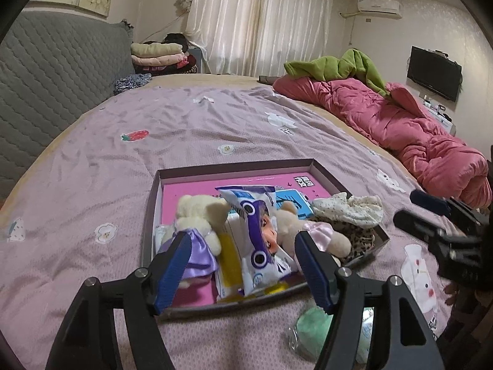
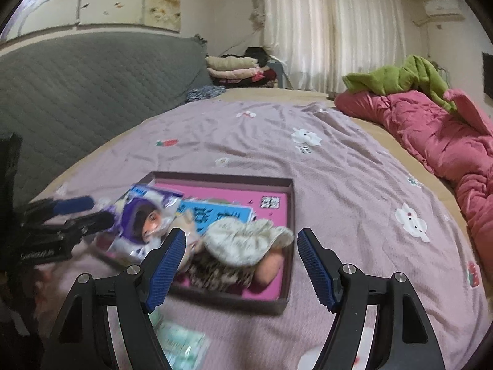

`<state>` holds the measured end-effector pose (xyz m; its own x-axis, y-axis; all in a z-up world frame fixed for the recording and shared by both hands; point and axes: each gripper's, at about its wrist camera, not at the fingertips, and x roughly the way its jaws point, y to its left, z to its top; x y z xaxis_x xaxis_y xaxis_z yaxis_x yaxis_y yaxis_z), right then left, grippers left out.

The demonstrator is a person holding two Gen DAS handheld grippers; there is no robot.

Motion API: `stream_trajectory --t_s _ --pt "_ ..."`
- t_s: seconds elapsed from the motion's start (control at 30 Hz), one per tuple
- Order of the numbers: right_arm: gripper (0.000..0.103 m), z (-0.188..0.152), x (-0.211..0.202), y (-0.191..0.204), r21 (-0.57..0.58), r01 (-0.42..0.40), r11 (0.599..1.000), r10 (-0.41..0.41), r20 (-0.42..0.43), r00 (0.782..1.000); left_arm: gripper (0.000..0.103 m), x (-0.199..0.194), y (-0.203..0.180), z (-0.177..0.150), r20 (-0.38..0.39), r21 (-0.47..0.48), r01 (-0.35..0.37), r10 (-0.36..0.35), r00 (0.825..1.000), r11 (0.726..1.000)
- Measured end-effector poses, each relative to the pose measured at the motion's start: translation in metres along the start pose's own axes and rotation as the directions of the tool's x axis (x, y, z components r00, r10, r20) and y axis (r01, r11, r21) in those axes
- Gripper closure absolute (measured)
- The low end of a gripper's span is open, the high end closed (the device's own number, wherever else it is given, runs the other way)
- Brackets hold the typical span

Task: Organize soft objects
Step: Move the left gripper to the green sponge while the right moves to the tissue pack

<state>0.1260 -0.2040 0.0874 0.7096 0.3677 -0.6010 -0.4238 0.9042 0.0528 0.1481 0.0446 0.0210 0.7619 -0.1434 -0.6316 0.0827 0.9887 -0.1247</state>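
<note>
Box (image 1: 234,166), shallow, pink floor, lies just ahead of both claws, filled with a cream bear (image 1: 197,212) in a purple dress, a printed packet (image 1: 258,231), a floral cloth (image 2: 246,240). Left claw (image 1: 242,268) and right claw (image 2: 242,265) both gape wide, nothing between the pads. Beyond: mauve bedspread (image 1: 185,117), pink quilt (image 1: 400,123) far right, white curtains (image 1: 262,18) behind.

One box (image 1: 237,166); two plush bears (image 1: 200,212); two scrunchies (image 1: 351,208); two grippers (image 1: 243,262).
</note>
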Motion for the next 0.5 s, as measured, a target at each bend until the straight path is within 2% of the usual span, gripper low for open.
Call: stream_trajectory --t_s 0.5 --pt "0.027 -0.031 -0.033 0.030 -0.051 -0.043 0.998 0.040 -0.057 0.998 0.034 -0.032 -0.002 -0.017 -0.013 -0.050 0.017 -0.017 1.000 0.999"
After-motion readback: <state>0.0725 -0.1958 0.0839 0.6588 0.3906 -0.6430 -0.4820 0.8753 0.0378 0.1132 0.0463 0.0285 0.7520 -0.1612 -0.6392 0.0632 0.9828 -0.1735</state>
